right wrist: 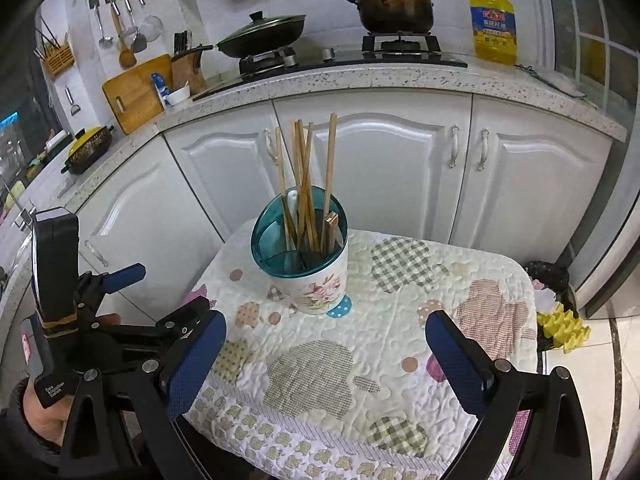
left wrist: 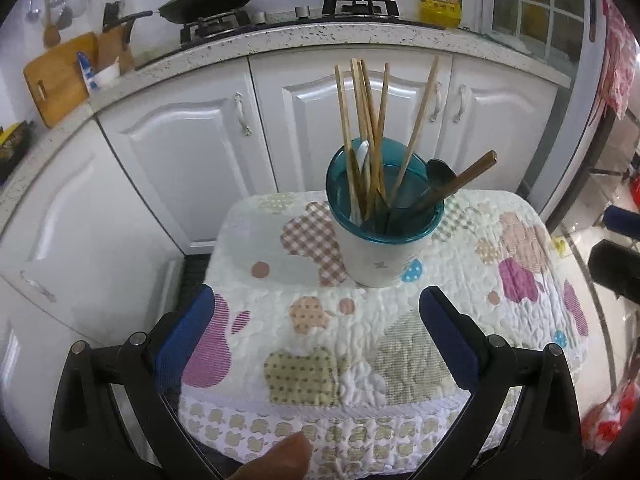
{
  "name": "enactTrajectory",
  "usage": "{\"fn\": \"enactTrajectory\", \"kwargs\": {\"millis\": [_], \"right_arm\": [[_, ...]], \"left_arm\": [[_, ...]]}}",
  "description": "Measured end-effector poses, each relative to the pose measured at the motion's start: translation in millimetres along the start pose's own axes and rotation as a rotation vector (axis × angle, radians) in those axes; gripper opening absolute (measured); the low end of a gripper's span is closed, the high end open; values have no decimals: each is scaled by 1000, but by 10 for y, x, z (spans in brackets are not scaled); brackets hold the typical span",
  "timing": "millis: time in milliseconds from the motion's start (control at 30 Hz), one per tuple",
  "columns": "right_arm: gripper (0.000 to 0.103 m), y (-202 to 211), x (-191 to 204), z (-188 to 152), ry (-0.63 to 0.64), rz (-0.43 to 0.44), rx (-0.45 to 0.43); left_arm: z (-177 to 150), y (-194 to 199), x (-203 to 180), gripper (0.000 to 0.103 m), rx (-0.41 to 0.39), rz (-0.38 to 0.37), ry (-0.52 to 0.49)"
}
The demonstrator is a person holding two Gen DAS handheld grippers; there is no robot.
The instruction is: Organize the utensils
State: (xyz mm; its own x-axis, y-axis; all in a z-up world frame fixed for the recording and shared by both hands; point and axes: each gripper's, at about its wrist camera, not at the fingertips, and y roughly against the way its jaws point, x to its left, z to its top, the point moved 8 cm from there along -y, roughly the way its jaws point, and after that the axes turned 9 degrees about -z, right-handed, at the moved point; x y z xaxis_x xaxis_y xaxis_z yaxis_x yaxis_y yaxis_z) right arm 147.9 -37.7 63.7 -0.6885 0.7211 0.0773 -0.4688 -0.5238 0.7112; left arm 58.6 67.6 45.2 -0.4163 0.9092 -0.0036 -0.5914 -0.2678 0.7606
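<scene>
A white utensil holder (left wrist: 378, 256) with a teal rim stands on a small table covered by a quilted patchwork cloth (left wrist: 312, 332). Several wooden chopsticks (left wrist: 362, 120) stand upright in it, with a white spoon (left wrist: 363, 160), a dark spoon (left wrist: 440, 172) and a darker stick (left wrist: 460, 178) leaning right. The holder (right wrist: 316, 276) and chopsticks (right wrist: 304, 184) also show in the right wrist view. My left gripper (left wrist: 316, 308) is open and empty, short of the holder. My right gripper (right wrist: 326, 334) is open and empty, just in front of the holder. The left gripper (right wrist: 132, 276) appears at the left of the right wrist view.
White cabinets (right wrist: 384, 168) and a speckled counter (right wrist: 360, 76) stand behind the table, with a stove, a wok (right wrist: 264, 36), a pot (right wrist: 394, 4), an oil bottle (right wrist: 494, 22) and a cutting board (right wrist: 134, 94). A bin with yellow egg trays (right wrist: 564, 328) stands right of the table.
</scene>
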Motion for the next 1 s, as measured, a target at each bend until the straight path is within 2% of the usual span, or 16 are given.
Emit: {"fn": "enactTrajectory", "kwargs": {"millis": [67, 400, 1000], "right_arm": [[99, 48, 8, 9, 7, -3, -9], [99, 218, 72, -22, 54, -26, -37], [99, 269, 57, -42, 51, -25, -36]], "left_arm": [[-16, 43, -14, 103, 0, 22, -6], [-29, 223, -162, 103, -18, -2, -1], [-45, 217, -174, 102, -4, -8, 6]]}}
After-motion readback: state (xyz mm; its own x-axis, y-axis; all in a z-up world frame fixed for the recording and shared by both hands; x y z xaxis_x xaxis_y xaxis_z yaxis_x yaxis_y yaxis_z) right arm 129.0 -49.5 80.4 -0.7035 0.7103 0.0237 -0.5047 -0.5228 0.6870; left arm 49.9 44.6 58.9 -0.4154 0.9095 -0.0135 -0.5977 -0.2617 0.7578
